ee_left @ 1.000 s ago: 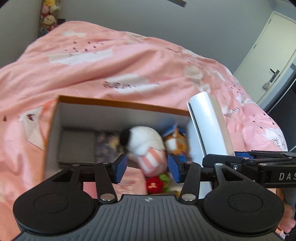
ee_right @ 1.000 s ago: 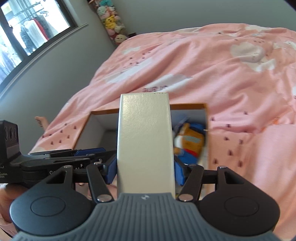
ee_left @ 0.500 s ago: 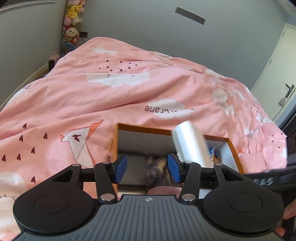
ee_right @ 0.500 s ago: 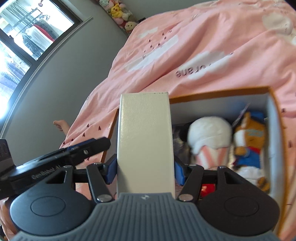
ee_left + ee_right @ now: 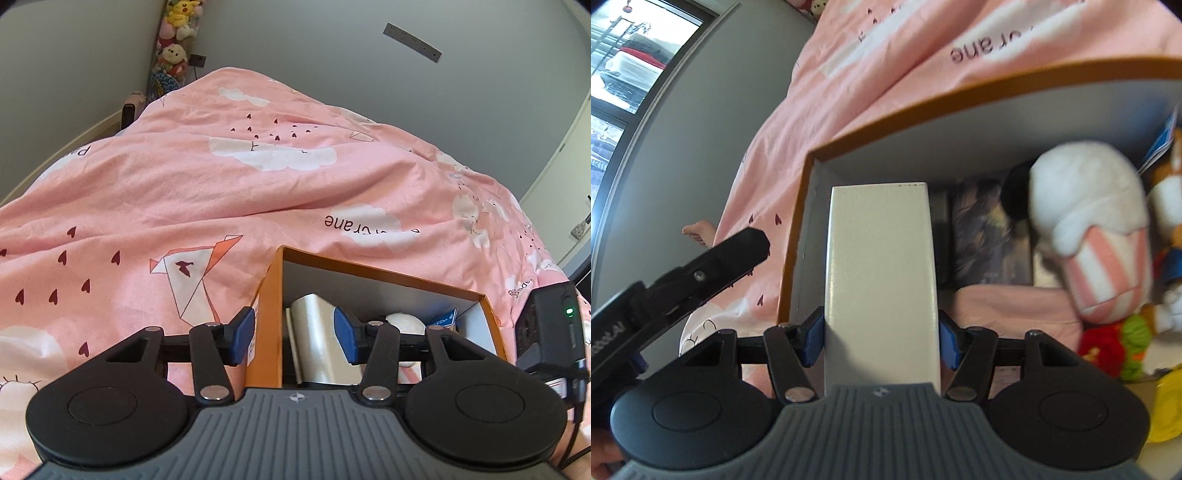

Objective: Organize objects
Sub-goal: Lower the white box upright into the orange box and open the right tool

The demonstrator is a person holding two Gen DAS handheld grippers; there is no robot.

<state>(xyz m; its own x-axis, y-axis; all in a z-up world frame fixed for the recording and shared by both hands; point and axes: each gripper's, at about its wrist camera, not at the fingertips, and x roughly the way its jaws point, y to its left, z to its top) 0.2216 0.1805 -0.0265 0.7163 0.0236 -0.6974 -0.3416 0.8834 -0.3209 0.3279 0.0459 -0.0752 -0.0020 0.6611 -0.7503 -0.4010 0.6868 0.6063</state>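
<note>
An orange cardboard box [image 5: 266,314] with a grey inside sits open on a bed covered by a pink duvet [image 5: 221,192] printed with white clouds, dark red hearts and folded-paper cranes.

The right gripper [image 5: 881,332] holds a tall white rectangular box [image 5: 881,266] between its blue-padded fingers [image 5: 813,334], which press on both of its long sides. The white box stands inside the orange box's left end, just beside the left wall. In the left wrist view the same white box [image 5: 317,339] shows upright within the orange box, near its left wall.

The left gripper [image 5: 293,338] straddles the left wall of the orange box: its left finger [image 5: 243,334] is outside over the duvet, its right finger [image 5: 345,338] is inside, in front of the white box. Its fingers are closing, and neither pad visibly presses on the wall or anything else.

To the right of the white box, inside the orange box, lie a plush shaped like white popcorn in a pink-and-white striped tub [image 5: 1097,229], an orange plush with a blue tag [image 5: 1167,184], a red-and-green knitted toy [image 5: 1115,343] and a dark printed booklet [image 5: 990,236] flat on the bottom. A yellow object [image 5: 1167,406] sits at the right edge, too blurred to identify.

A person's bare foot [image 5: 698,230] shows beyond the bed's edge. Plush toys are stacked in the room's far corner [image 5: 175,40].
</note>
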